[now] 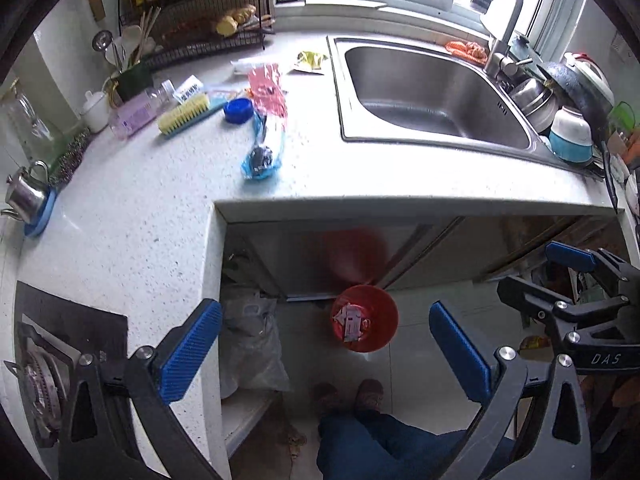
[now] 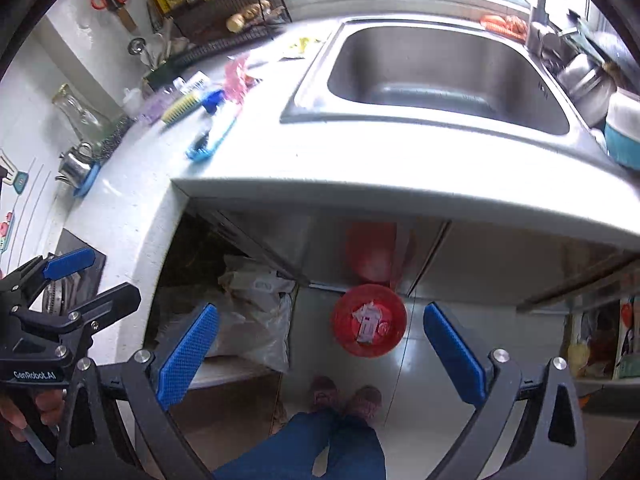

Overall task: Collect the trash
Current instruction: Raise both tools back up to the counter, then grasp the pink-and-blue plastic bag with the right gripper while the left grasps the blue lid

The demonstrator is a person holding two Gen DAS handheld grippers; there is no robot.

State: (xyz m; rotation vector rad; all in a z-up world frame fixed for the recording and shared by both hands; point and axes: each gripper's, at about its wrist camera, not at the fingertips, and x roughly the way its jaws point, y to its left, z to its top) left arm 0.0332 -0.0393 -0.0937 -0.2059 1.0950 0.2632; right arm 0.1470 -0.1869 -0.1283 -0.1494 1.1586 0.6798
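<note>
- The left gripper (image 1: 325, 346) hangs over the floor with its jaws spread wide and nothing between them. The right gripper (image 2: 321, 344) is the same: wide open and empty.
- Below both sits a red bin (image 1: 365, 317) on the tiled floor, with a crumpled wrapper (image 1: 351, 321) already lying in it.
- More trash lies on the counter (image 1: 140, 208), well apart from the bin: a blue packet (image 1: 262, 148), a pink wrapper (image 1: 266, 88) and a yellow wrapper (image 1: 310, 60) near the sink (image 1: 432, 96).
- These look light, thin and crinkly. They would likely slip or fold, so pinching a raised edge or a bunched middle seems best.
- The left view shows the counter trash sharply, plus the right gripper at its edge. The right view blurs the counter but shows the bag (image 2: 256, 320) under it more fully, and a hand (image 2: 24, 412) on the left gripper's handle.
</note>
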